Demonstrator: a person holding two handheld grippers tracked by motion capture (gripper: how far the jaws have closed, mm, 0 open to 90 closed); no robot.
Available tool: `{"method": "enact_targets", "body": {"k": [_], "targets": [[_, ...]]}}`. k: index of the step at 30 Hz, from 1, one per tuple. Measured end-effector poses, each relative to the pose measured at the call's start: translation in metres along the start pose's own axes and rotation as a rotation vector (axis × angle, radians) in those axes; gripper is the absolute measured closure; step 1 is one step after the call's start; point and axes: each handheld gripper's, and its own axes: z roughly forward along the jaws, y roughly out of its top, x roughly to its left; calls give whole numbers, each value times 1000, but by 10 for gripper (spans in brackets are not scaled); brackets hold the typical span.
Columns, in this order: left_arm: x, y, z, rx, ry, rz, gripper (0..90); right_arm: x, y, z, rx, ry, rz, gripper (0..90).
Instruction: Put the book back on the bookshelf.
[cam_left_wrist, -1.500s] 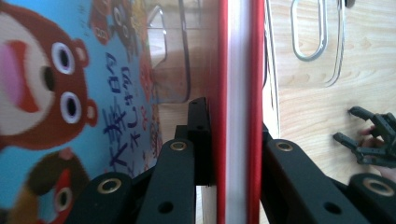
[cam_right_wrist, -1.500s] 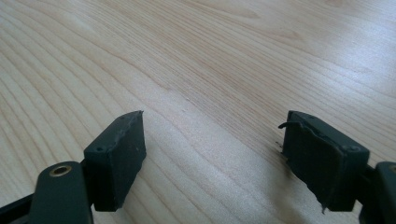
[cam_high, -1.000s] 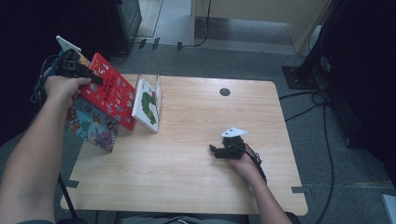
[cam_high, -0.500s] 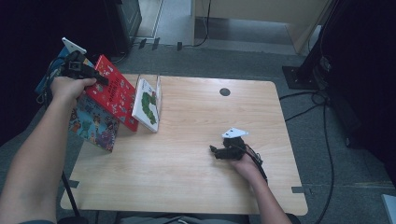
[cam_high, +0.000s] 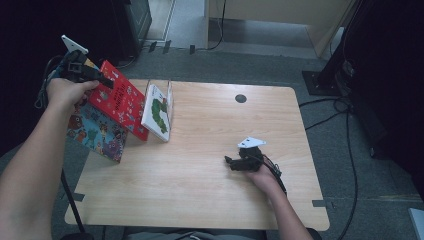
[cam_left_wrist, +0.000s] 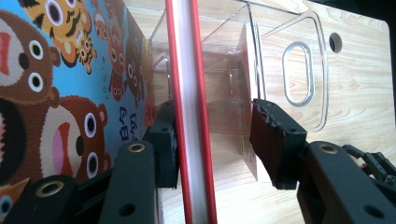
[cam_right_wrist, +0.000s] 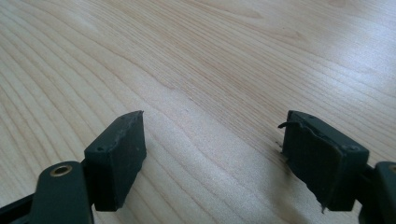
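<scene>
A red book (cam_high: 120, 102) leans tilted at the table's left edge, over a blue book with cartoon animals (cam_high: 97, 132). My left gripper (cam_high: 105, 81) is at the red book's upper edge. In the left gripper view the jaws of this gripper (cam_left_wrist: 219, 137) stand open astride the red book's (cam_left_wrist: 191, 93) page edge. The left pad touches the cover and the right pad is clear of it. The blue book (cam_left_wrist: 60, 93) lies just left of it. My right gripper (cam_high: 227, 161) rests open on the bare wood (cam_right_wrist: 212, 158), holding nothing.
A clear plastic book holder (cam_high: 169, 100) (cam_left_wrist: 299, 70) stands right of the red book with a white caterpillar book (cam_high: 157, 112) in it. The wooden table (cam_high: 200, 190) has a cable hole (cam_high: 240, 98) at the back. Cables lie on the floor to the right.
My left hand and gripper shifted slightly at the red book's top edge. The books and my right gripper have stayed in place.
</scene>
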Motion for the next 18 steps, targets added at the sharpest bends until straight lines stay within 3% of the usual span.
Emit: {"method": "enact_targets", "body": {"k": [14,18], "targets": [[-4,-4,-29,-51,30,31,498,0,0,0,-1,0,-1,210],[-5,-7,-39,-74,16,42,490,0,0,0,-1,0,-1,210]]}}
